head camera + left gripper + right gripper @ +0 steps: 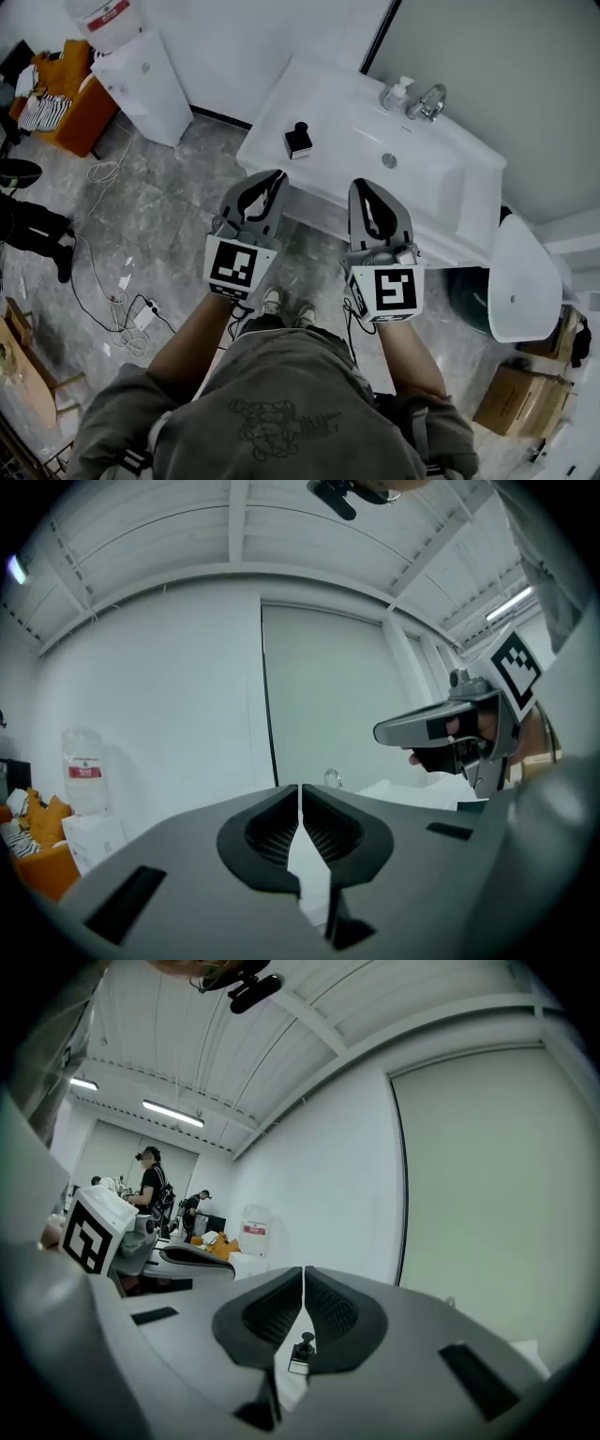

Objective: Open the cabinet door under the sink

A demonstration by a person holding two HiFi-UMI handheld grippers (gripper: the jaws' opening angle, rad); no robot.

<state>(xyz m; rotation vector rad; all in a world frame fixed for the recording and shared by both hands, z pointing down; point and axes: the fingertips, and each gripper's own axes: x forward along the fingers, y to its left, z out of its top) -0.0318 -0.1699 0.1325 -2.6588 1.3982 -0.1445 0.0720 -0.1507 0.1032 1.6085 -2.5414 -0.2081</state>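
Note:
From above, the white washbasin (pixel 441 178) stands against the wall, and its rim hides the cabinet door beneath it. My left gripper (pixel 274 175) and right gripper (pixel 366 185) are held side by side, level, in front of the basin's front edge. Both are shut with nothing between the jaws. In the left gripper view the pads (pixel 281 832) meet at the left gripper (pixel 300 789) tip, with the wall behind. The right gripper view shows the right gripper (pixel 304 1271) closed the same way, with a small black bottle (pixel 300 1352) seen through its lower gap.
A black bottle (pixel 298 141), a soap dispenser (pixel 397 92) and a tap (pixel 427 101) sit on the basin. A white toilet (pixel 520 281) stands to the right, a water dispenser (pixel 141 80) to the left. Cables and a power strip (pixel 142 314) lie on the floor; cardboard boxes (pixel 516 401) at the lower right.

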